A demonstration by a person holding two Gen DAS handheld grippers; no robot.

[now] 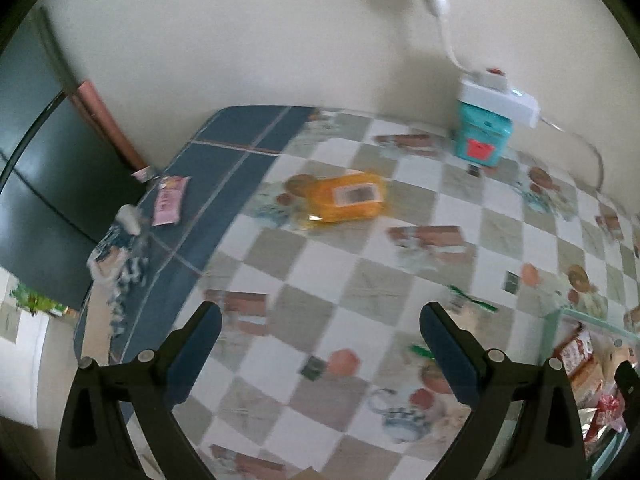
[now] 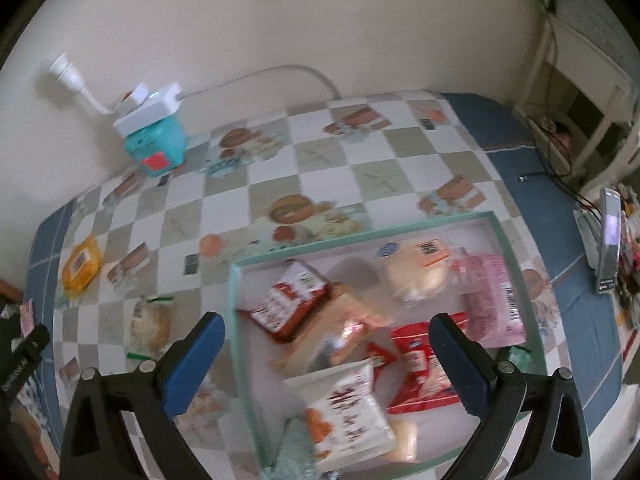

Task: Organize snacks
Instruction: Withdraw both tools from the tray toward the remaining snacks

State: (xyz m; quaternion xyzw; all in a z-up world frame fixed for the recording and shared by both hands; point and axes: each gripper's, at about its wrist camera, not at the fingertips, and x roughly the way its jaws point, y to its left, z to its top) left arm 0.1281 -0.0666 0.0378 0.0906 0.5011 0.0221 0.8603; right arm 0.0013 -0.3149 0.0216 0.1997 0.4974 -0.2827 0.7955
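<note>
Both grippers, left (image 1: 320, 356) and right (image 2: 326, 364), spread wide, holding nothing; orange pack (image 1: 347, 197) at twelve o'clock looks light, soft, crinkly, best pinched across its short sides, then into the tray (image 2: 236, 320)

Soft dim daylight, motion blur throughout, heavy fisheye bending, black corners.
</note>
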